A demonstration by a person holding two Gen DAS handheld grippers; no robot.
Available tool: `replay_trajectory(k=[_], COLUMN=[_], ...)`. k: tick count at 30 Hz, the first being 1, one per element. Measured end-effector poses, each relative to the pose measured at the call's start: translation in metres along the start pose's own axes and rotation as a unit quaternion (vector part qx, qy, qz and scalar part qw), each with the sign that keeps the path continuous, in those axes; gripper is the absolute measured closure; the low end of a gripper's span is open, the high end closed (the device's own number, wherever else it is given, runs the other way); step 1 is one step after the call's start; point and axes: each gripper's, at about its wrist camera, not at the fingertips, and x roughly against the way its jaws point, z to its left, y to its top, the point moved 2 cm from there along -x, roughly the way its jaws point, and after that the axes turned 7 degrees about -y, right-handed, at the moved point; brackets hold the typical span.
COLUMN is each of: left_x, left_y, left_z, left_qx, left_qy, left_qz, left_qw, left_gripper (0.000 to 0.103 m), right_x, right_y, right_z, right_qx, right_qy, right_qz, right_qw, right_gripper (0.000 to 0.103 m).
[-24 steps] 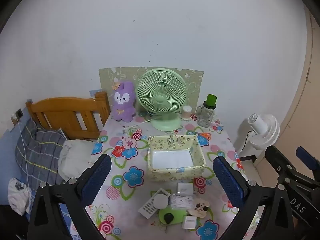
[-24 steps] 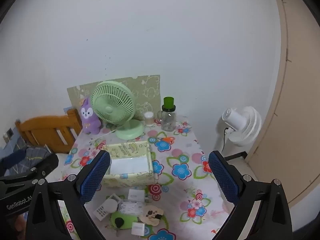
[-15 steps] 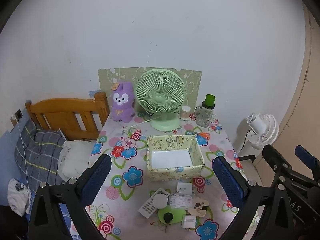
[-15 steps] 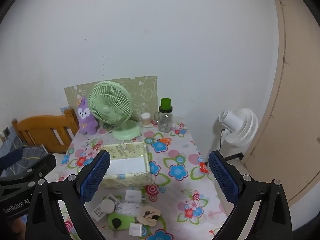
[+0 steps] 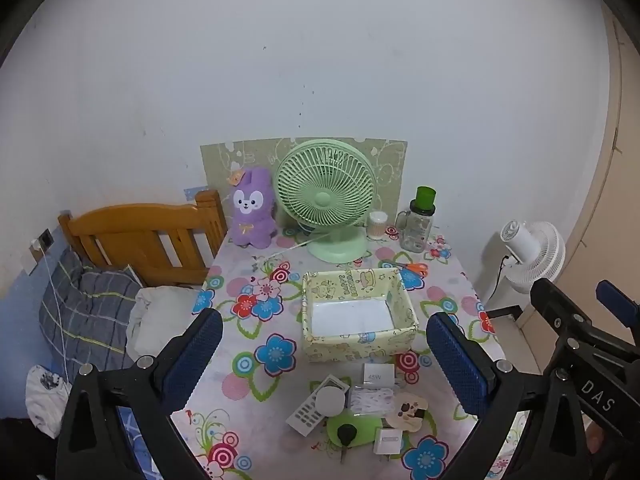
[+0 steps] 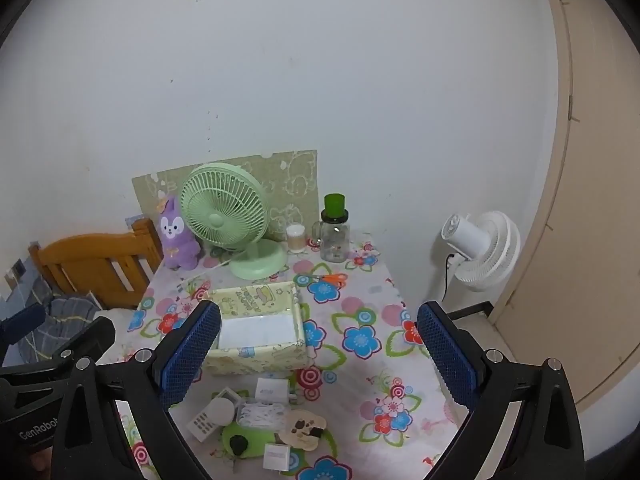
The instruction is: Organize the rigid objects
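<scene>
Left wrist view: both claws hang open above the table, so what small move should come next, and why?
Probably lower the left claw toward the pile of small items at the table's near edge. The patterned box behind it looks empty, both claws are open and hold nothing, and the pile lies between the left claw's fingers.

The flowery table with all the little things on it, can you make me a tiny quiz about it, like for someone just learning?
1. True or false: the yellow box already has small things inside.
2. What stands right beside the green fan at the back? A) purple plush bunny B) a red kettle C) a football
3. Fill in: both grippers, left gripper and right gripper, are ____ and hold nothing.

Key: 1. False, only its white bottom shows; the pile of small items lies on the tablecloth in front of it. 2. A. 3. Open.
</scene>
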Motion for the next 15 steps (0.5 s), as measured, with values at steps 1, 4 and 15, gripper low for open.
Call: replay_trajectory(k=[1, 4, 15], left_x=[0.0000, 0.0006, -0.0044], left_y=[0.0001, -0.0013, 0.0002], left_z=[-0.0001, -0.0008, 0.0022], left_qx=[0.000, 0.000, 0.006], left_qy=[-0.001, 0.001, 0.006], left_qz=[-0.001, -0.003, -0.002], left_qw=[1.0000, 1.0000, 1.0000], left_gripper=[0.000, 0.000, 0.000], right_x=[0.0000, 0.0013, -0.0009], right_y=[0.0005, 0.0023, 0.0044], right_z=[-0.0005, -0.0021, -0.0012], right_qx=[-0.001, -0.002, 0.001], right_qy=[0.001, 0.000, 0.001], right_qz=[-0.001, -0.004, -0.004], right_qw=[1.000, 1.000, 1.000], right_gripper=[0.003, 0.003, 0.003])
